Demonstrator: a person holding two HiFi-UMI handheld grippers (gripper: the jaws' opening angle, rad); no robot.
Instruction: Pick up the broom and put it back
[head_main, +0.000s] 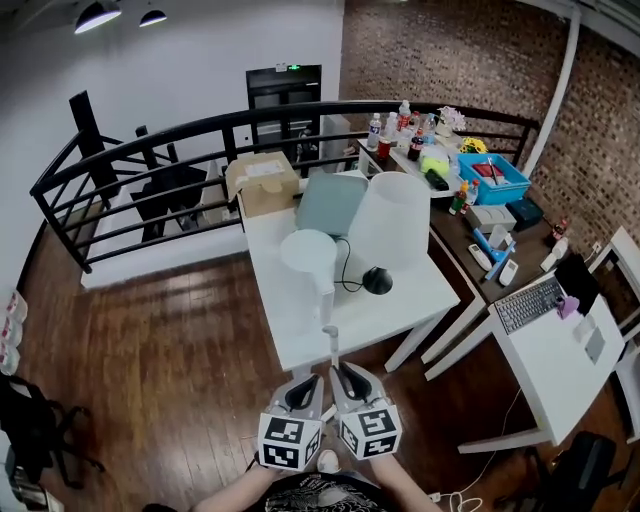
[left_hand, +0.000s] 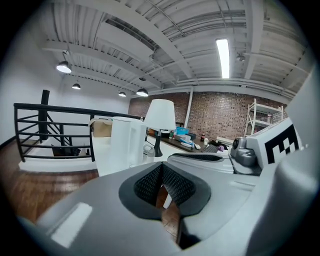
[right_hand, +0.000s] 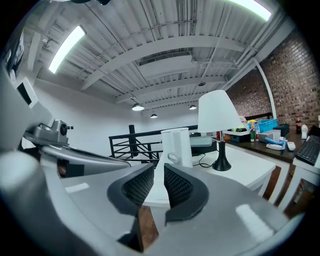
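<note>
Fingers (left_hand: 149, 184) of left gripper (left_hand: 162, 172) together; right gripper (right_hand: 159, 175) fingers slightly apart, empty.

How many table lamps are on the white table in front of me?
1. The table lamp stands on the right side of the white table, white shade over a black base. None seems hidden.

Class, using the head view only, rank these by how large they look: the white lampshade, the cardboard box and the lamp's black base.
1. White lampshade
2. Cardboard box. It stands farther from the camera, so its true size is unsure.
3. Black lamp base
</note>
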